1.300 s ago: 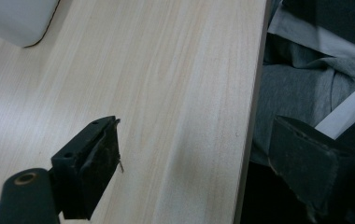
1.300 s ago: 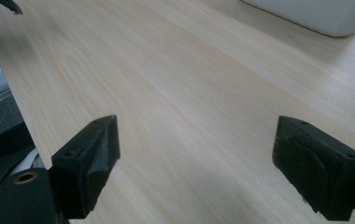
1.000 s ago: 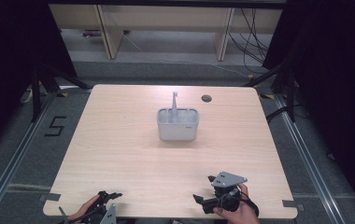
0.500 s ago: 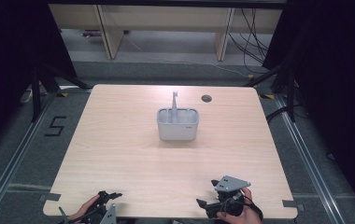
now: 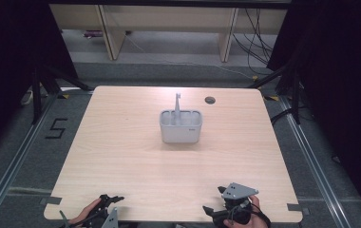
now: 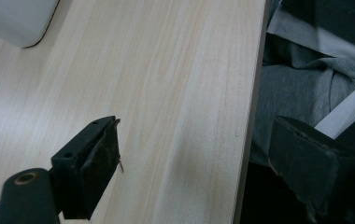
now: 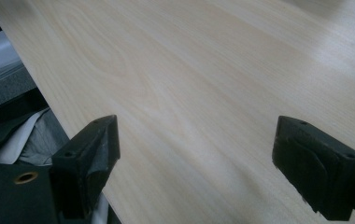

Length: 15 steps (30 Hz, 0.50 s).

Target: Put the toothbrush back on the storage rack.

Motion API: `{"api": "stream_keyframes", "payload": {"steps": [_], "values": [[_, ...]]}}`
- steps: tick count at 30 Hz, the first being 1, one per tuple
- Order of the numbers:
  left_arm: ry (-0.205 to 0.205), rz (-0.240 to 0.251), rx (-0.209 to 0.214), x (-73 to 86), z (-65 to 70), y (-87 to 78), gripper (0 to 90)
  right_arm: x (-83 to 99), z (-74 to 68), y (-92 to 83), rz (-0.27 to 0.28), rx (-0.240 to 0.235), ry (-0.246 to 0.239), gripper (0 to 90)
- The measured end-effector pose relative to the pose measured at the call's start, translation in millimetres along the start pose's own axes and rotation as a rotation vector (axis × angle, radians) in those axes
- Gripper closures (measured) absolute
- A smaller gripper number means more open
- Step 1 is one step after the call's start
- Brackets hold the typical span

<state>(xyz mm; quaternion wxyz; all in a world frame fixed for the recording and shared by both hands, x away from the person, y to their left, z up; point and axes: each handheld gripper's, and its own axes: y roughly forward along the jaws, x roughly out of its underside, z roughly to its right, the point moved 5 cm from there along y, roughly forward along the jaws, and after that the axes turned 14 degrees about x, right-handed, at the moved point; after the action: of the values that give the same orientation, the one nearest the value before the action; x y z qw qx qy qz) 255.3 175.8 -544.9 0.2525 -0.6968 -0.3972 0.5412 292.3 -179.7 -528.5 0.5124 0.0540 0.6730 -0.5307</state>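
Beyond both tongs [image 5: 210, 209], a grey caddy [image 5: 180, 126] stands mid-table.

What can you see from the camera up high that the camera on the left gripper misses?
The high view takes in the whole table: the grey caddy with its upright handle, the round hole near the far edge, the floor, and both the left gripper and right gripper at the near edge. The left gripper view gives a close look at that gripper's wide-open jaws and grey clothing past the table's edge. Both show the pale wood tabletop and a part of the caddy.
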Motion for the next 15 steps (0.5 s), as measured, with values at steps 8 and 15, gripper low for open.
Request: {"api": "stream_keyframes", "payload": {"steps": [8, 15], "values": [[0.003, -0.001, -0.001, -0.1, -0.1, -0.1, 15.9, 5.0, -2.5, -3.2, -0.011, 0.021, -0.005, 16.1], [0.002, -0.001, 0.0, -0.1, -0.1, -0.1, 15.9, 7.0, -5.8, -1.8, -0.031, 0.014, -0.017, 16.1]]}}
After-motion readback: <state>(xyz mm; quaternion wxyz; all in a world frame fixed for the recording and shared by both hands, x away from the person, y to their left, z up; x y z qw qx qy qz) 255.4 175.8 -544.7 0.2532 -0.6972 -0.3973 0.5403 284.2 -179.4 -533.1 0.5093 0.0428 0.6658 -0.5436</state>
